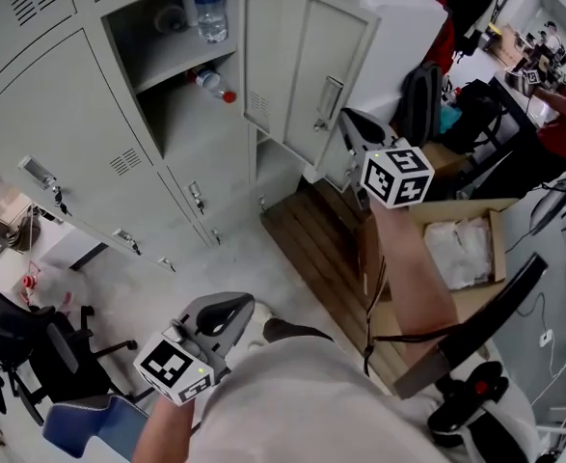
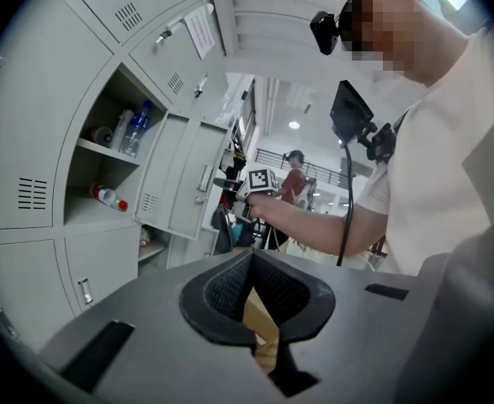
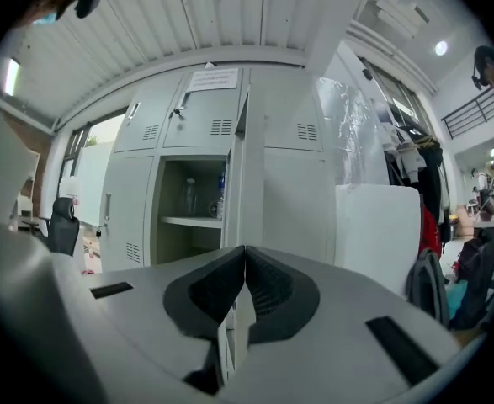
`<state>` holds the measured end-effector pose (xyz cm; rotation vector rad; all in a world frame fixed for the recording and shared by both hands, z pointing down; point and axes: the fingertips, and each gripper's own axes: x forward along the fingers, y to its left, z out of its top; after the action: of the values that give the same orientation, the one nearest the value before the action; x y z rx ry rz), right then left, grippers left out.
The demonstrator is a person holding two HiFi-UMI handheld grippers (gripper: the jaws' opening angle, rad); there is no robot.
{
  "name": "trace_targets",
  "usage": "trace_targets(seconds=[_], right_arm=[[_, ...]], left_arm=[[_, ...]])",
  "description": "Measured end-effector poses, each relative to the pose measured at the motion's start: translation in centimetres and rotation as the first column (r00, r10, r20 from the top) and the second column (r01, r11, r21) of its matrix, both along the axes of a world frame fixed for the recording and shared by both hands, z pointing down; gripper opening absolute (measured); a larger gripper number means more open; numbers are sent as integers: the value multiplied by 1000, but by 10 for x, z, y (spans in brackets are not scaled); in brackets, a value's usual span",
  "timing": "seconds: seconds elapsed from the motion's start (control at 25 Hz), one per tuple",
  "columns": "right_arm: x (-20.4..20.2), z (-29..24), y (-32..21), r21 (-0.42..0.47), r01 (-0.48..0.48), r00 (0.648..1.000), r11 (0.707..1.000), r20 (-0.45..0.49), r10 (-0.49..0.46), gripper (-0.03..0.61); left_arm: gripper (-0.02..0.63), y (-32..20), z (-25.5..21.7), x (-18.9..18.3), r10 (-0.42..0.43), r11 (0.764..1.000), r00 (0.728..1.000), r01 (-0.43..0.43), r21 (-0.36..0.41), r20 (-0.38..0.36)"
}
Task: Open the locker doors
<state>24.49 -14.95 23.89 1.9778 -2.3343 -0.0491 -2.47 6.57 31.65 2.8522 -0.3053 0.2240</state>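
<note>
The grey locker bank (image 1: 61, 114) fills the upper left of the head view. One tall door (image 1: 302, 61) stands swung open towards the right, with its latch handle (image 1: 329, 99) facing me. My right gripper (image 1: 345, 119) is at that door's free edge, below the handle. In the right gripper view the door (image 3: 245, 141) shows edge-on, straight in line with the right gripper (image 3: 245, 249), whose jaws are shut; I cannot tell whether they pinch the edge. My left gripper (image 1: 227, 309) hangs low near my body, well away from the lockers, and the left gripper (image 2: 251, 255) is shut on nothing.
The open compartment holds an upright water bottle (image 1: 208, 10) on its shelf and a red-capped bottle (image 1: 213, 83) lying below. Closed doors with keys (image 1: 46, 177) lie to the left. A wooden pallet (image 1: 311, 239), cardboard box (image 1: 466, 249), backpack (image 1: 419, 99) and office chair (image 1: 61, 355) crowd the floor.
</note>
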Motion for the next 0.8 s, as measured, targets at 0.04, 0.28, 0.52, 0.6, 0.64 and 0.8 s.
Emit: trace_targets(seconds=[0.04, 0.28, 0.52, 0.6, 0.64, 0.8], right_arm=[[5, -1, -2, -5, -1, 1000, 1000, 3, 1, 17], [20, 5, -10, -22, -9, 1000, 1000, -8, 9, 17], [30, 6, -18, -28, -11, 1000, 1000, -14, 11, 18], [32, 6, -20, -30, -11, 1000, 999, -15, 11, 18], [32, 6, -20, -30, -12, 1000, 999, -14, 11, 18], [34, 6, -20, -28, -16, 1000, 999, -4, 16, 18]], left_arm=[[11, -2, 0, -1, -3, 1000, 1000, 3, -1, 1], [11, -10, 3, 1, -9, 1000, 1000, 9, -8, 5], [9, -18, 5, 5, -6, 1000, 1000, 6, -12, 7], [9, -20, 5, 7, 0, 1000, 1000, 1, -14, 6], [11, -21, 4, 8, 2, 1000, 1000, -2, -14, 5], [11, -27, 2, 9, 5, 1000, 1000, -5, -11, 2]])
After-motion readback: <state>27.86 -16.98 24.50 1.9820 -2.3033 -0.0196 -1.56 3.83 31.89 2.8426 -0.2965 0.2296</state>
